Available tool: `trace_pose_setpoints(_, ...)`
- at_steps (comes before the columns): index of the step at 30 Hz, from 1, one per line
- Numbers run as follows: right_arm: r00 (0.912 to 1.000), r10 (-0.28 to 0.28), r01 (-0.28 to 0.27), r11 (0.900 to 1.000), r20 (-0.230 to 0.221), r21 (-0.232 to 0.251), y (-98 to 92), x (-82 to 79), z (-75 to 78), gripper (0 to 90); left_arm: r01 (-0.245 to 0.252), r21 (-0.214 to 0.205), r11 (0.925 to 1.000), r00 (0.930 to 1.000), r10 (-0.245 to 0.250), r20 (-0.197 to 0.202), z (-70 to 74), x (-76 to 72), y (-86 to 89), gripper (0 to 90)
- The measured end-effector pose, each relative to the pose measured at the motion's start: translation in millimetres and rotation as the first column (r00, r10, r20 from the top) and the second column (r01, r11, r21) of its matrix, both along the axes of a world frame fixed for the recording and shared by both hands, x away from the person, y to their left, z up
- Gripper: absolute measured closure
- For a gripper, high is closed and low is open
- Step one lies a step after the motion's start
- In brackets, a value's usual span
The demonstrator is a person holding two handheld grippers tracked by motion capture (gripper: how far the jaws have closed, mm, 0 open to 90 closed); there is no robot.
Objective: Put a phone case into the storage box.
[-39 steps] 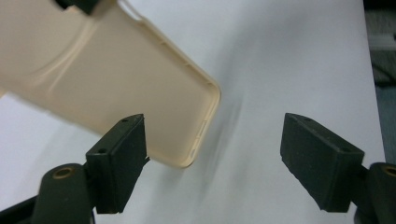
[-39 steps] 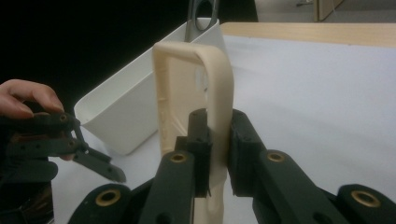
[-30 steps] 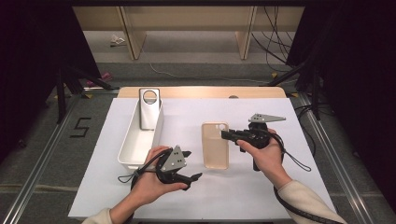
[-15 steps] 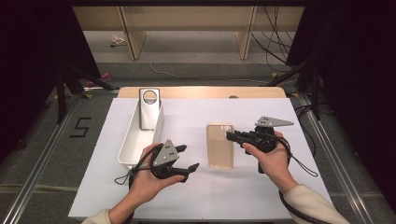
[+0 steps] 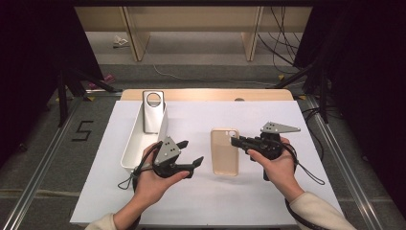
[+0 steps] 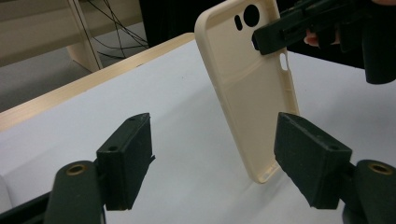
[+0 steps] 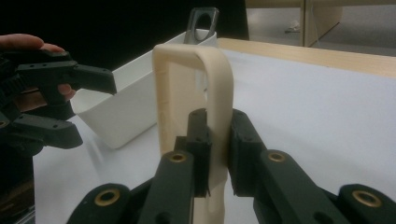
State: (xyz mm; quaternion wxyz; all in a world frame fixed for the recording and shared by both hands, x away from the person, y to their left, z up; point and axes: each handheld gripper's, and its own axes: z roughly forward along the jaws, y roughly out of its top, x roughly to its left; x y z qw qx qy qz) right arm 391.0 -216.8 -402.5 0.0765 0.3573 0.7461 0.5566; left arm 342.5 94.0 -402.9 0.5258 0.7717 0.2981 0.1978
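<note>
A cream phone case (image 5: 225,153) is held at its camera-hole end by my right gripper (image 5: 235,141), which is shut on one side wall. In the right gripper view the pads (image 7: 201,135) pinch that wall of the case (image 7: 194,79). In the left gripper view the case (image 6: 252,84) stands tilted with its lower end by the white table. My left gripper (image 5: 190,152) is open, just left of the case and pointing at it. Its jaws (image 6: 212,126) stand apart with nothing pressed between them.
A long white bin (image 5: 139,143) lies at the left of the white tabletop (image 5: 206,201). A grey phone-shaped piece with a round hole (image 5: 153,112) leans in the bin's far end. Floor and cables lie beyond the wooden far edge (image 5: 206,94).
My left gripper has shifted a little away from the near edge and turned toward the case. The right gripper and the case have drifted slightly toward the near edge.
</note>
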Motion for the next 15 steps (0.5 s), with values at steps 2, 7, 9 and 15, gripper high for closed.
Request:
trace_pose_setpoints(2,1.0000,-0.002,0.002,1.0000,0.002,0.004,-0.2,-0.4,-0.3,81.2,-0.002,-0.017,0.9998,1.0000,0.002,-0.008,2.1,1.7,-1.5,29.6)
trace_pose_setpoints(7,1.0000,-0.009,0.009,0.9999,0.003,0.008,0.4,-1.2,-1.4,81.2,-0.010,-0.043,0.9990,0.9997,0.009,-0.024,6.9,6.6,-10.0,36.1)
trace_pose_setpoints(9,0.9999,-0.010,0.010,0.9999,0.003,0.009,0.5,-1.5,-1.5,81.2,-0.014,-0.048,0.9988,0.9997,0.012,-0.023,9.4,9.4,-14.7,38.5)
trace_pose_setpoints(15,1.0000,-0.008,0.008,0.9999,0.002,0.009,1.2,-1.8,-2.4,81.2,-0.025,-0.078,0.9966,0.9988,0.022,-0.044,13.3,19.9,-29.2,45.4)
